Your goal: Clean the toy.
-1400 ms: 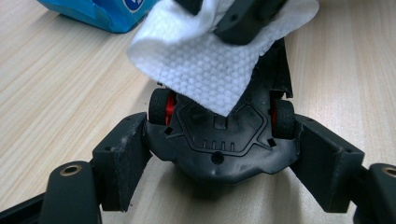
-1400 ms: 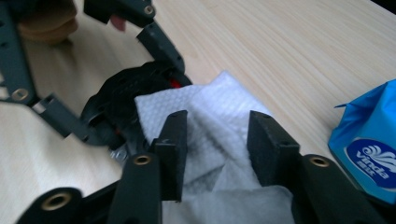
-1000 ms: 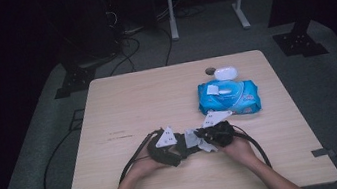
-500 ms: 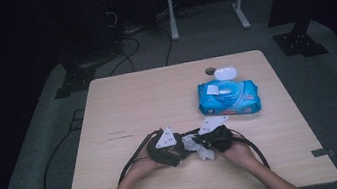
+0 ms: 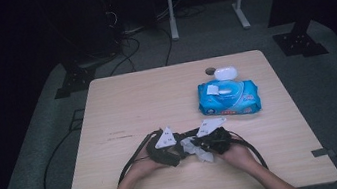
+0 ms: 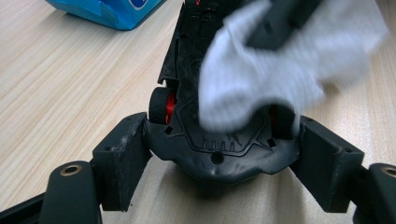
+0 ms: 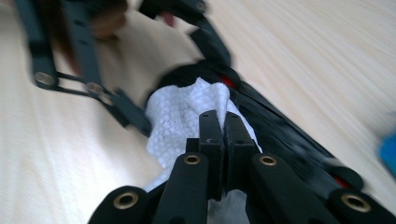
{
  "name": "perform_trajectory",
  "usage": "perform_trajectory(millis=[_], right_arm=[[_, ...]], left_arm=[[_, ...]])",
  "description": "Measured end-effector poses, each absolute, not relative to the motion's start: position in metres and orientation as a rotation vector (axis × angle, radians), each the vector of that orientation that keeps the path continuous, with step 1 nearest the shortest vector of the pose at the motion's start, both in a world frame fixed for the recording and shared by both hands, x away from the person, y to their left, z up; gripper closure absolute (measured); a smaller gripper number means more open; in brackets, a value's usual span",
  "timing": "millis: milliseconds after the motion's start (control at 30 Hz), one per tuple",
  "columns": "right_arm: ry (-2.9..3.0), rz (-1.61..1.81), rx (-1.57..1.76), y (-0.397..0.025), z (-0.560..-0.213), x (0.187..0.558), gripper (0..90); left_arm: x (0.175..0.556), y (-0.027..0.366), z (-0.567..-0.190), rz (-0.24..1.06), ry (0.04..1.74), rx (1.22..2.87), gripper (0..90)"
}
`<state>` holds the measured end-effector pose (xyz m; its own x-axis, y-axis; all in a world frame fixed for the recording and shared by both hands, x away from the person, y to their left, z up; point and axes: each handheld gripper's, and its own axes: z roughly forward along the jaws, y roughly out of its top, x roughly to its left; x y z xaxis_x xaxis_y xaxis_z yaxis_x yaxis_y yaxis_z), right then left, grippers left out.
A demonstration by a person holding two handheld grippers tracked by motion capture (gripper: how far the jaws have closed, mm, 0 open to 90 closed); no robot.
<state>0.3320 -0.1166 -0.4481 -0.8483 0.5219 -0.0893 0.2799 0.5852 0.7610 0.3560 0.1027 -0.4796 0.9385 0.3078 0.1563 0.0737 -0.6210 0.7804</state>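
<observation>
Since the left gripper [image 6: 219,154] clamps the toy car [image 6: 219,140] belly-up (so it won't roll), right gripper [image 7: 219,126], pinched on a wet wipe [image 7: 187,116], can scrub w/ pressure.

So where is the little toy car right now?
The toy car lies upside down between the left gripper jaws, near the table's front edge, with the white wipe held by the right gripper on it.

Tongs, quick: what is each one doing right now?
Left tongs: closed on the toy car, gripping its end from both sides.
Right tongs: closed on the white wipe, pressed against the car.
</observation>
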Motion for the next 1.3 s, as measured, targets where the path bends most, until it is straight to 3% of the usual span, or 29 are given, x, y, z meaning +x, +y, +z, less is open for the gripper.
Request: perform_trajectory(millis=[133,367,633,833,1167,1300], right_arm=[[2.521,1.157,0.682,-0.121,-0.448,0.334,87.4],[2.573,1.19,0.587,-0.079,-0.45,0.338,87.4],[2.476,1.155,0.712,-0.098,-0.445,0.359,87.4],[2.513,1.186,0.628,-0.079,-0.449,0.351,87.4],[2.435,1.133,0.781,-0.129,-0.444,0.362,87.4],[2.487,1.168,0.721,-0.126,-0.447,0.35,87.4]], left_arm=[[0.355,0.101,-0.479,0.341,0.277,2.231,23.8],[0.354,0.098,-0.479,0.346,0.263,2.235,23.9],[0.354,0.097,-0.479,0.347,0.25,2.232,23.9],[0.352,0.096,-0.48,0.344,0.236,2.242,23.9],[0.354,0.098,-0.48,0.353,0.223,2.241,23.9],[0.354,0.098,-0.48,0.354,0.223,2.251,23.9]])
